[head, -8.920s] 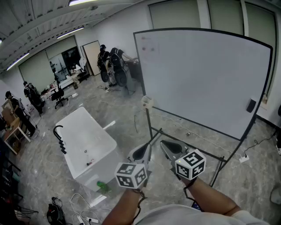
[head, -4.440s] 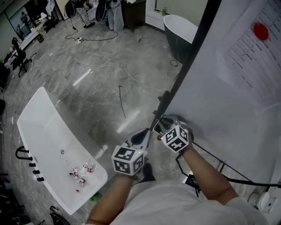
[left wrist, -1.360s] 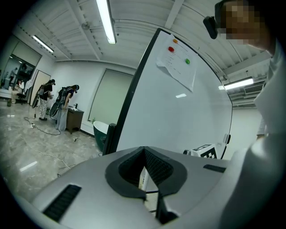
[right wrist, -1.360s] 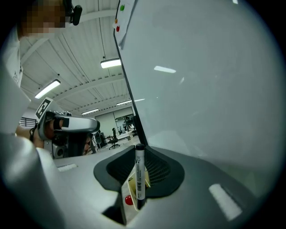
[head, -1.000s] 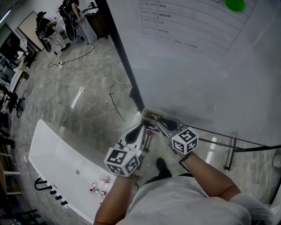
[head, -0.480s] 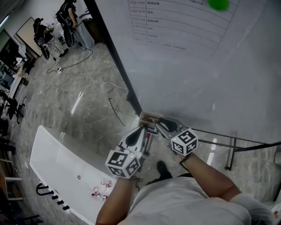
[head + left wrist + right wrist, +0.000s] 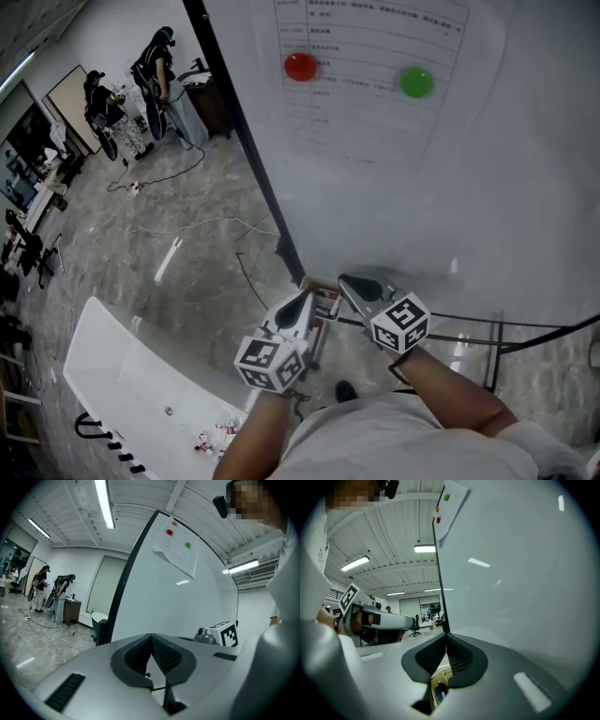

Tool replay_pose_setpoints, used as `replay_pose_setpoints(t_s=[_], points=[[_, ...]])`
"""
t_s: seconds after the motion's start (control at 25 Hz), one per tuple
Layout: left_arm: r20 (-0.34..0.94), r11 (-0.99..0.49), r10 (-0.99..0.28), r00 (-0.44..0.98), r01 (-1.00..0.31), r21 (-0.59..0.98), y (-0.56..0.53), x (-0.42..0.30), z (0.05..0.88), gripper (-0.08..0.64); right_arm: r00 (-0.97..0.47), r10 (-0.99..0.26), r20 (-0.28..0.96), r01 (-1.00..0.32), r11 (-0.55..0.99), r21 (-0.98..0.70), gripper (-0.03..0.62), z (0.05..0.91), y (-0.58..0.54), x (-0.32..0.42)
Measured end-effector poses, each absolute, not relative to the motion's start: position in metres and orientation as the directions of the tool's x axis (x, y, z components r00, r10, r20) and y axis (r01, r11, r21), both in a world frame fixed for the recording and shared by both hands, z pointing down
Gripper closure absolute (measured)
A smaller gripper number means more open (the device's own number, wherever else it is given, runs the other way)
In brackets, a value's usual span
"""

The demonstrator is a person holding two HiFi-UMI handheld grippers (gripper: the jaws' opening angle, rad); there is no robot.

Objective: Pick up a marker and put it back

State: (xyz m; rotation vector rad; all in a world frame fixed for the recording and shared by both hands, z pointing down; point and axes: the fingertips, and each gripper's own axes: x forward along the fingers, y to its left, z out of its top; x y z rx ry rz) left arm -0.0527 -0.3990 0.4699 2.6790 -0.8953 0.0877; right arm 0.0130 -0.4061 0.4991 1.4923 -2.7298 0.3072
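Right gripper (image 7: 362, 285): I've lifted it off the marker tray (image 7: 325, 300); its jaws have just been closing, with nothing between them.
Left gripper (image 7: 298, 309): I've raised it a little too.
Head view: the red magnet (image 7: 300, 67) has come into sight.

Markers (image 7: 328, 305) lie in small pale tray (image 7: 317, 282) at whiteboard's (image 7: 450, 187) lower corner, packed side by side w/ red & white bits showing. Right gripper view: one blue, one dark, lying lengthwise in tray; details too small to tell.

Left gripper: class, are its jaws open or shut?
Shut. In the left gripper view, the left gripper has its ribbed jaws meeting at the tips, with nothing between them.
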Motion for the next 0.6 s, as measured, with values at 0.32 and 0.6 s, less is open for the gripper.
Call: replay_pose_setpoints(t_s=[0.32, 0.6], points=[[0.090, -0.775, -0.589, 0.803, -0.593, 0.219, -0.401, -0.047, 0.427, 0.558, -0.562, -0.826, 0.052, -0.825, 0.554, -0.110, 0.589, 0.438, -0.396, 0.004], [0.050, -0.775, -0.606, 0.794, -0.604, 0.189, -0.404, -0.045, 0.400, 0.558, -0.543, -0.839, 0.029, -0.838, 0.539, -0.081, 0.589, 0.405, -0.396, -0.001]])
